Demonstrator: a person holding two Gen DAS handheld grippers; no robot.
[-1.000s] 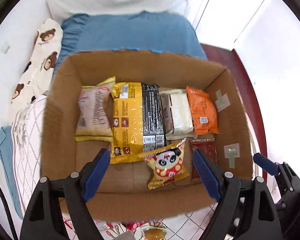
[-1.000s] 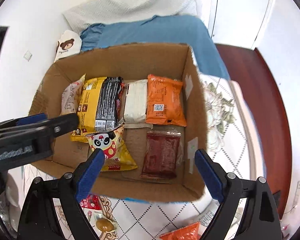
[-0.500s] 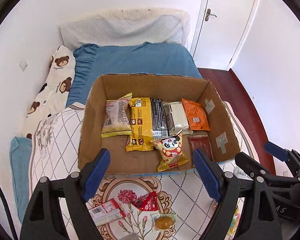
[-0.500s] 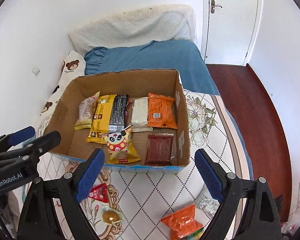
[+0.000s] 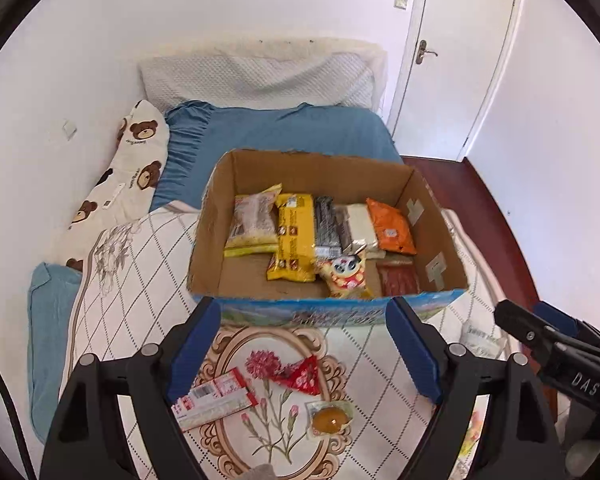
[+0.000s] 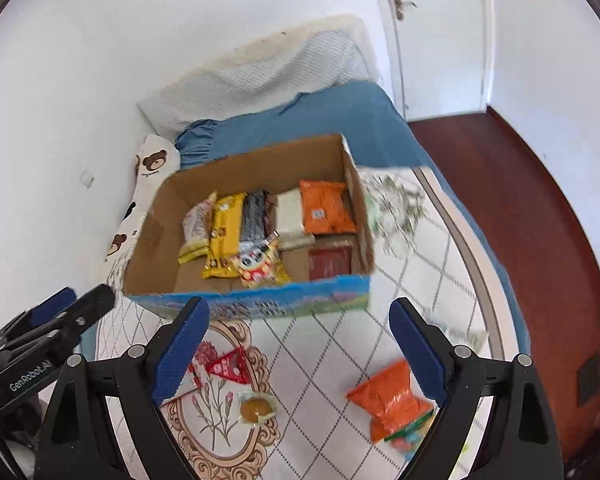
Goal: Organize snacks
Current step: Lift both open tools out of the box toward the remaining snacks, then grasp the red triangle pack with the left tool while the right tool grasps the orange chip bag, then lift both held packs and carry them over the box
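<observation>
An open cardboard box (image 5: pixel 432 220) sits on the bed and holds several snack packs, among them a yellow one (image 5: pixel 294 236), an orange one (image 5: pixel 390 226) and a panda pack (image 5: pixel 346 274). Loose snacks lie in front of it on the patterned bedspread: a red triangular packet (image 5: pixel 302 372), a red-and-white wrapper (image 5: pixel 216 398), a clear packet with a yellow sweet (image 5: pixel 330 418) and an orange bag (image 6: pixel 392 396). My left gripper (image 5: pixel 303 314) hangs open and empty above these snacks, short of the box. My right gripper (image 6: pixel 299 312) is likewise open and empty, beside it.
A white packet (image 6: pixel 456 332) lies near the bed's right edge. Behind the box are a blue sheet (image 5: pixel 284 128), a white pillow (image 5: pixel 260 76) and a bear-print pillow (image 5: pixel 136 160) by the wall. Dark wooden floor (image 6: pixel 520 208) and a white door (image 5: pixel 460 40) lie to the right.
Both grippers have drawn back and upward from over the box. The box now looks smaller and farther off, and the loose snacks on the bedspread have come into view. Jaws unchanged.
</observation>
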